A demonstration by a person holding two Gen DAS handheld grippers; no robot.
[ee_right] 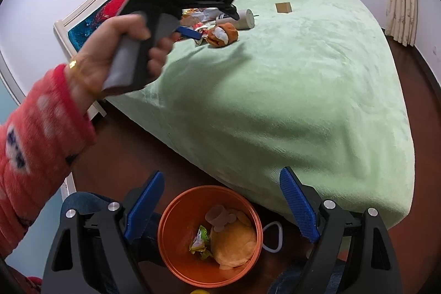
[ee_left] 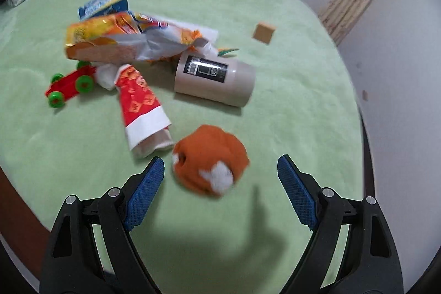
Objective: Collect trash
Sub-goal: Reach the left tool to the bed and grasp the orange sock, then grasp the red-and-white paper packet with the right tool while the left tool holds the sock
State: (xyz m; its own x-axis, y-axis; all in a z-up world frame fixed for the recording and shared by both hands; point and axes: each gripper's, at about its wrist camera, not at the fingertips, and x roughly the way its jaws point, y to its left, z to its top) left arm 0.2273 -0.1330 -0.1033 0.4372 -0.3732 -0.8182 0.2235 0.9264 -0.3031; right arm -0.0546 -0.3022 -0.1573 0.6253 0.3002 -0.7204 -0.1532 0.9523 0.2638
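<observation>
The left hand-held gripper [ee_left: 220, 175] is held above the green bed [ee_left: 275, 106] with its blue-padded jaws spread wide; nothing is pinched between them. An orange-and-white plush toy [ee_left: 210, 159] lies on the bed in line with the gap, nearer the left pad, but it is not touched by either pad. Beyond it, the trash is seen in a loose cluster: a crushed red-and-white paper cup [ee_left: 143, 106] lying on its side, a beige cup with a black label [ee_left: 215, 80] also on its side, and a heap of crumpled snack wrappers [ee_left: 132, 37] at the far end. A red toy car with green wheels [ee_left: 71, 86] rests just beside the wrappers and the red cup. A small wooden block [ee_left: 264, 32] sits well apart from the cluster, toward the wall side.

The right hand-held gripper [ee_right: 222, 200] is positioned over an orange bin [ee_right: 176, 219] that stands on the dark floor at the foot of the bed — its jaws are likewise spread, with nothing between the pads. Inside the bin a yellow-green wrapper [ee_right: 200, 240], a pale yellow item [ee_right: 234, 244] and a translucent cup [ee_right: 217, 215] are visible. In the right wrist view the person's left hand [ee_right: 115, 57], in a red patterned sleeve [ee_right: 35, 145], is seen gripping the handle of the other tool over the bed's edge.
</observation>
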